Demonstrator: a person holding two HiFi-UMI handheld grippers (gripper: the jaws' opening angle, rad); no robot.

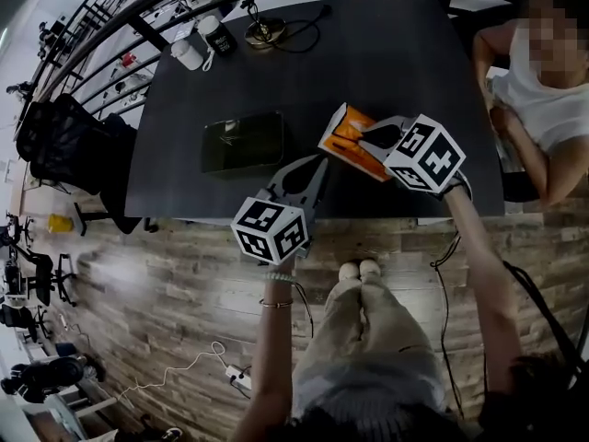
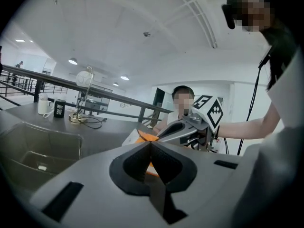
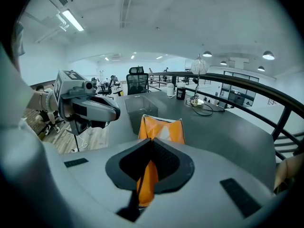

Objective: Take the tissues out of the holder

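An orange tissue pack (image 1: 345, 139) hangs over the dark table (image 1: 396, 72), to the right of the clear empty holder (image 1: 208, 145). My right gripper (image 1: 361, 143) is shut on the pack's near end. In the right gripper view the pack (image 3: 161, 129) runs out from between the closed jaws (image 3: 151, 141) toward the holder (image 3: 140, 106). My left gripper (image 1: 322, 162) points at the pack's left edge with its jaws together and nothing in them. The right gripper view shows the left gripper (image 3: 116, 114) a short gap from the pack.
At the table's far edge stand a white mug (image 1: 189, 53), a dark can (image 1: 219, 35) and a lamp base with a cable (image 1: 265, 33). A seated person (image 1: 543, 90) is at the table's right side. A black chair (image 1: 64, 145) stands to the left.
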